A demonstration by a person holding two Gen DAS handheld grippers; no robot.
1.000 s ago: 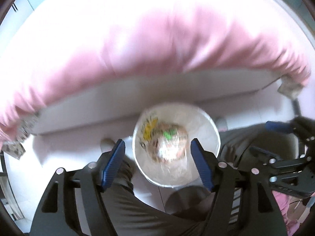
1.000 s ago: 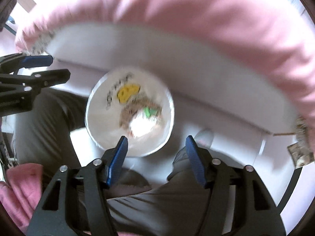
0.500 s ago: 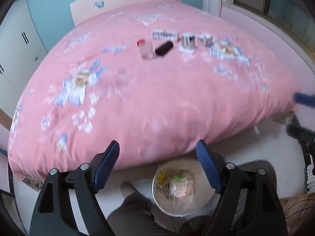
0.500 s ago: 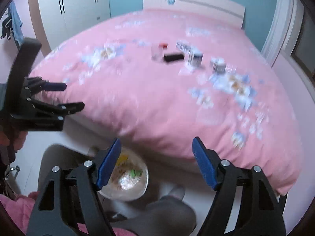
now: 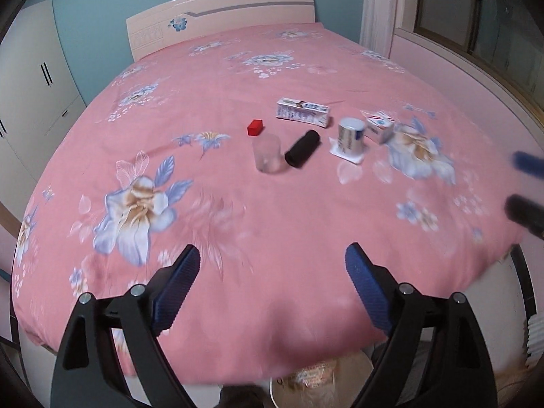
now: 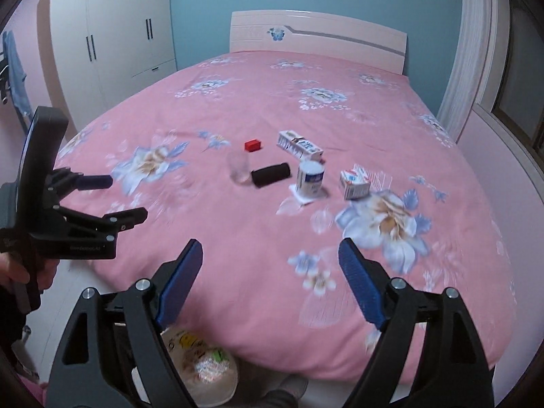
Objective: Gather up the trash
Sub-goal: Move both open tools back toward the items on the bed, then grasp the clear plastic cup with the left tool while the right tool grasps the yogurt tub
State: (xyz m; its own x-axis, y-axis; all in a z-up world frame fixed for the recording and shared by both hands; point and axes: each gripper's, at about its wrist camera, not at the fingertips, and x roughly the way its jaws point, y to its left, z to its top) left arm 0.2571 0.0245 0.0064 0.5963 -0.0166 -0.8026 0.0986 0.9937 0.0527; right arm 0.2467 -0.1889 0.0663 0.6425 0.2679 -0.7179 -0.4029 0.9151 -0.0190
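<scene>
Pink floral bedspread [image 5: 272,204] fills both wrist views, and your trash lies in a loose cluster toward the middle of the bed. From left to right in the left wrist view: a small red cap [image 5: 255,127], a clear plastic cup [image 5: 267,153] just below it, a black roll [image 5: 302,148] lying on its side right beside the cup, a long white carton [image 5: 302,112] lying flat behind them, a white-and-blue can [image 5: 351,136] standing upright on a white paper square [image 5: 346,153], and a small white box [image 5: 380,128] tilted just beside the can. The right wrist view shows the same pieces in the same order: red cap [image 6: 252,145], cup [image 6: 239,167], black roll [image 6: 271,175], carton [image 6: 299,145], can [image 6: 310,179], small box [image 6: 354,183]. Your left gripper [image 5: 272,275] has its blue pads wide apart, the jaws opening, nothing between them but bedspread below. Your right gripper [image 6: 270,265] is likewise wide, jaws opening, and empty. The left gripper also shows at the left edge of the right view [image 6: 119,197], gripped by your hand [image 6: 23,268]. A white trash bin [image 6: 200,363] lined with a clear bag sits on the floor at the foot of the bed, near your right gripper's left finger, with wrappers already inside. Both views are slightly motion-blurred.
</scene>
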